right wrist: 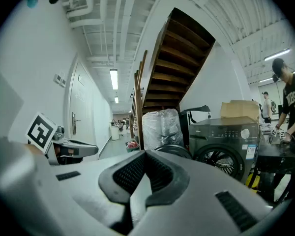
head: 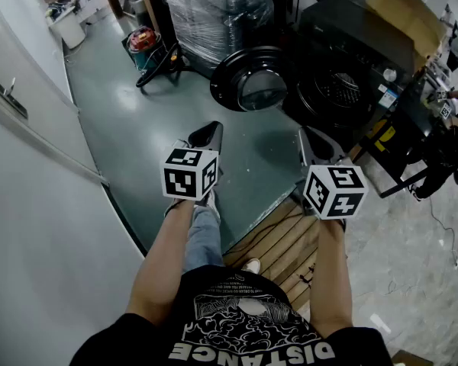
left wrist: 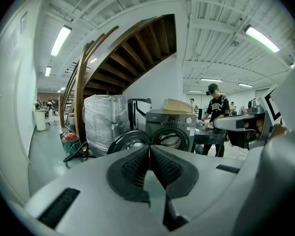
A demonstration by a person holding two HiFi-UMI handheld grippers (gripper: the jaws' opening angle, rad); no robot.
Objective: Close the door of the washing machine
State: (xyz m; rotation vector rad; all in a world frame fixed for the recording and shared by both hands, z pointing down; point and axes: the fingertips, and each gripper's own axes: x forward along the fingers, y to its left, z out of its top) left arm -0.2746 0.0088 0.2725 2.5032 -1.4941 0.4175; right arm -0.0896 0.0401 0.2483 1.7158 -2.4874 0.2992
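A dark grey washing machine (head: 351,59) stands ahead of me at the upper right of the head view. Its round door (head: 252,78) hangs swung wide open to the left, and the drum opening (head: 332,90) shows beside it. Both grippers are held up well short of the machine, touching nothing. My left gripper (head: 206,136) is shut and empty, jaw tips meeting (left wrist: 148,149), with the open door (left wrist: 130,140) beyond it. My right gripper (head: 311,145) is also shut and empty (right wrist: 143,154); the washing machine (right wrist: 226,141) lies ahead to its right.
A white wall with a door handle (head: 8,97) runs along the left. A plastic-wrapped pallet (head: 214,14) and a red vacuum (head: 141,40) stand behind the machine door. A cardboard box (head: 401,10) sits on the washer. A person (left wrist: 217,109) works at a table (head: 435,128) on the right. Wooden boards (head: 282,242) lie underfoot.
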